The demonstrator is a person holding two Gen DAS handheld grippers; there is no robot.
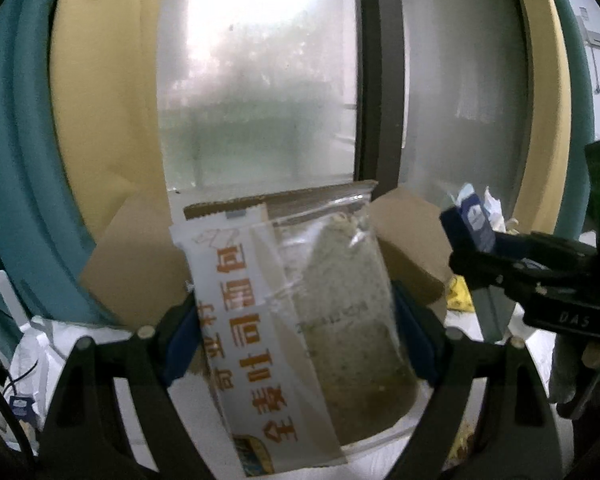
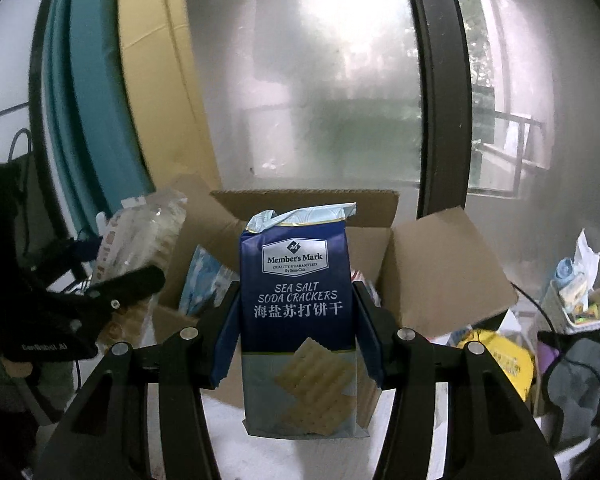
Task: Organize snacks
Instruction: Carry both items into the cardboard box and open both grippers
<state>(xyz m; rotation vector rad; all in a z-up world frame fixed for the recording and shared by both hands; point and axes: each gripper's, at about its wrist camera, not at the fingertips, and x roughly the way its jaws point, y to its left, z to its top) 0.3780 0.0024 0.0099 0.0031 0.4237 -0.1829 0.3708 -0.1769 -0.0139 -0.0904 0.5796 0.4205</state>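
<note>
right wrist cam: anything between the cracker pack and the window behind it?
Yes. In the right wrist view an open cardboard box stands between the cracker pack, held in the right gripper, and the window.

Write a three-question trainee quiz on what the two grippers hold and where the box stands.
1. True or false: the right gripper is clamped on a blue pack of sea salt soda crackers.
2. What does the left gripper hold? A) a clear-windowed snack bag with orange lettering B) a green bottle C) nothing
3. Fill in: behind both held packs stands an open cardboard ____, flaps spread, in front of the frosted window.

Key: 1 true; 2 A, the snack bag; 3 box.
</note>
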